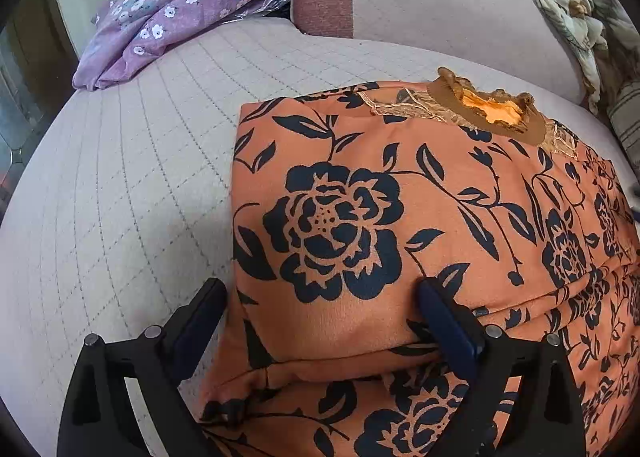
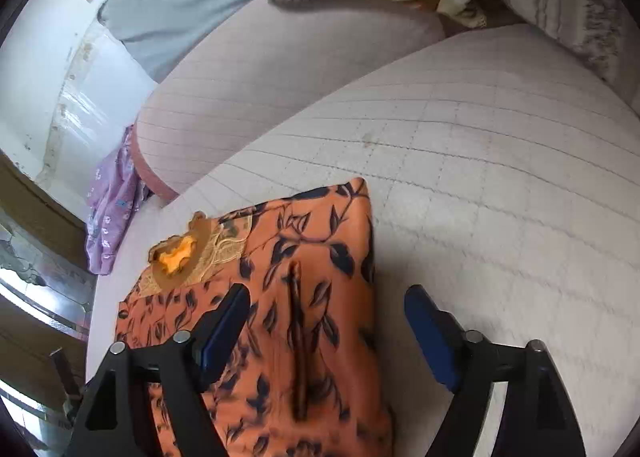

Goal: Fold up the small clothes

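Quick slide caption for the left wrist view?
Open left claw straddling the folded orange floral garment on the quilted sofa.

You have no readable text, label, brand, number or sign in either view. The orange floral garment (image 1: 400, 217) carries only a printed pattern of dark flowers and leaves, with no letters on it, and no tag shows at its neckline in the upper right of the left wrist view. The purple flowered cloth (image 1: 180, 5) at the upper left likewise shows only blossoms.
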A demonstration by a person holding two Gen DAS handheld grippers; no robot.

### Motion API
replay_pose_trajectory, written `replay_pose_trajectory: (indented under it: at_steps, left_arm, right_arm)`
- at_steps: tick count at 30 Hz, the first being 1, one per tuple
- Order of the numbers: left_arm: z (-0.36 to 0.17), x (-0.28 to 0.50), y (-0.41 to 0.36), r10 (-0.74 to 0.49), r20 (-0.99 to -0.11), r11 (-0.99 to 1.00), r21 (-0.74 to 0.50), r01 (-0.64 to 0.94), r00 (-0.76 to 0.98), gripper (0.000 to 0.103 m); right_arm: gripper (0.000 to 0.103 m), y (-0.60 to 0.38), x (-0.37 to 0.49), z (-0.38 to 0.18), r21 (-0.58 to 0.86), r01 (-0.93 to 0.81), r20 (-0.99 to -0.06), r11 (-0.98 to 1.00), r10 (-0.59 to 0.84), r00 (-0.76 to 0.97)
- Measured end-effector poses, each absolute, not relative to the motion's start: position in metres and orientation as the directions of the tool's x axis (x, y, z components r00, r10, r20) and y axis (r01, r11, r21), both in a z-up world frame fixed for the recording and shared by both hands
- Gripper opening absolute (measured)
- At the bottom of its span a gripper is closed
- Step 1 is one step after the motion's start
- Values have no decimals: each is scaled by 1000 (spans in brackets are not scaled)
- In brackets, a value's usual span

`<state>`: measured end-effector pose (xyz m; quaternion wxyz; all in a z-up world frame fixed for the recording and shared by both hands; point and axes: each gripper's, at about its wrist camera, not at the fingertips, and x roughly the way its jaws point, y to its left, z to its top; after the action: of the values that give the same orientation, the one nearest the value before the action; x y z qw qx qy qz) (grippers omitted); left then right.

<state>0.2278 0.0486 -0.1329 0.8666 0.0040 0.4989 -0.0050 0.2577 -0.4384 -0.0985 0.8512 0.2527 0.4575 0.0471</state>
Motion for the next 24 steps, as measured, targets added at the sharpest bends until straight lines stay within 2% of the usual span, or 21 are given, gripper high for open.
replay_pose_trajectory:
  at_steps: [1, 2, 3, 4, 6, 7, 8, 10, 12, 15, 17, 18, 21, 22, 24]
  left_arm:
    - [-132, 228, 51, -16, -867, 1000, -10, 14, 498, 97]
    - [-127, 227, 55, -25, -869, 1000, -21, 14, 494, 97]
    - [-120, 226, 60, -36, -857, 999, -33, 15, 515, 96]
    - [-112, 228, 67, -45, -836, 999, -45, 14, 547, 96]
    - [-97, 234, 86, -61, -800, 996, -87, -15, 597, 96]
    - [-97, 241, 94, -76, -802, 993, -115, -28, 593, 96]
    - [-98, 249, 101, -94, -808, 989, -144, -40, 582, 96]
    - [-106, 270, 116, -76, -827, 983, -155, -96, 556, 94]
    - [-128, 297, 122, -28, -879, 990, -90, -109, 475, 84]
    - [-129, 313, 123, 41, -873, 993, -18, -117, 486, 86]
    - [-121, 317, 127, 160, -859, 979, 76, -189, 486, 84]
    - [-116, 314, 133, 182, -850, 971, 76, -227, 495, 82]
    - [-116, 310, 141, -1, -863, 980, -101, -170, 505, 82]
    - [-120, 310, 138, -2, -869, 983, -92, -157, 494, 82]
    - [-132, 313, 130, 78, -880, 991, 18, -132, 469, 90]
  right_arm:
    - [40, -438, 268, -111, 425, 189, -807, 885, 276, 522]
    - [33, -440, 271, -122, 382, 220, -836, 898, 234, 496]
    - [33, -445, 268, -122, 406, 220, -819, 887, 246, 519]
    - [34, -445, 264, -115, 401, 224, -810, 889, 230, 539]
    - [46, -444, 253, -100, 328, 246, -807, 912, 135, 575]
    - [51, -445, 245, -91, 337, 249, -788, 908, 127, 602]
    - [60, -443, 240, -84, 357, 245, -769, 902, 135, 625]
    - [62, -428, 226, -63, 415, 180, -702, 892, 188, 687]
    - [68, -401, 220, -49, 441, 80, -664, 894, 266, 699]
    - [71, -358, 211, -51, 409, -45, -683, 911, 339, 647]
    - [71, -342, 203, -63, 391, -67, -716, 918, 349, 605]
    - [71, -336, 199, -72, 392, -65, -736, 918, 355, 576]
    - [71, -333, 184, -81, 431, -64, -730, 900, 389, 562]
    - [71, -332, 185, -82, 447, -73, -721, 891, 407, 561]
    - [74, -332, 192, -88, 475, -85, -714, 876, 441, 544]
